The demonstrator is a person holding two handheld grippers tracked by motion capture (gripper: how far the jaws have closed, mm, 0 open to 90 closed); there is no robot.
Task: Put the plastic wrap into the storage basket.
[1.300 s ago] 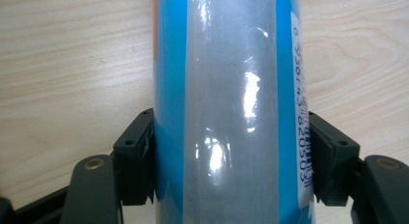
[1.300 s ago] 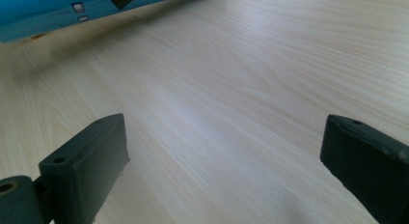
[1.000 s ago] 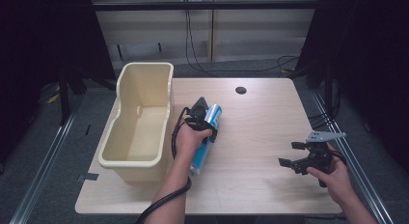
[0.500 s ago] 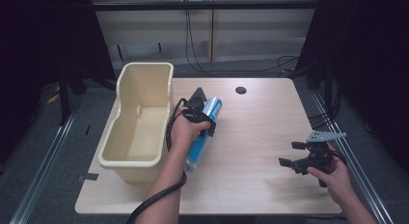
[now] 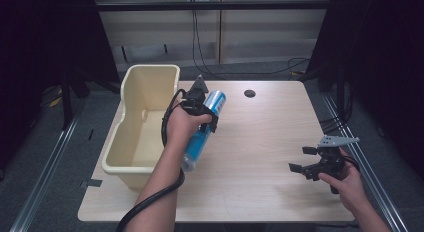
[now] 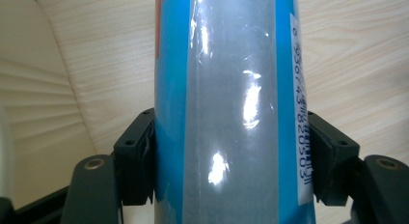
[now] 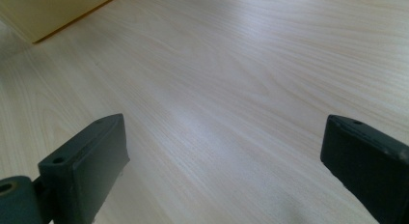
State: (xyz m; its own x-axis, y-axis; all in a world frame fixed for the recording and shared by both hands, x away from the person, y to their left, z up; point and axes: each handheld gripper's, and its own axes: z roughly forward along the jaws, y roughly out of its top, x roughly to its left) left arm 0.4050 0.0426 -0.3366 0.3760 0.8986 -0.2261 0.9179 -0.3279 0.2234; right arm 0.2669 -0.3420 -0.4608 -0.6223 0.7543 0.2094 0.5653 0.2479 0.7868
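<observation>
glossy blue cylindrical tube (image 6: 226, 108) | clamped in left hand-held gripper (image 5: 200, 109) | right hand-held gripper (image 5: 312, 164) wide

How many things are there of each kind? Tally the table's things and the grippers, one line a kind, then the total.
Blue tubes: 1, the blue tube clamped in the left gripper
Cream bins: 1, the cream bin
Grippers: 2, with the right gripper open over the table
Total: 4
</observation>
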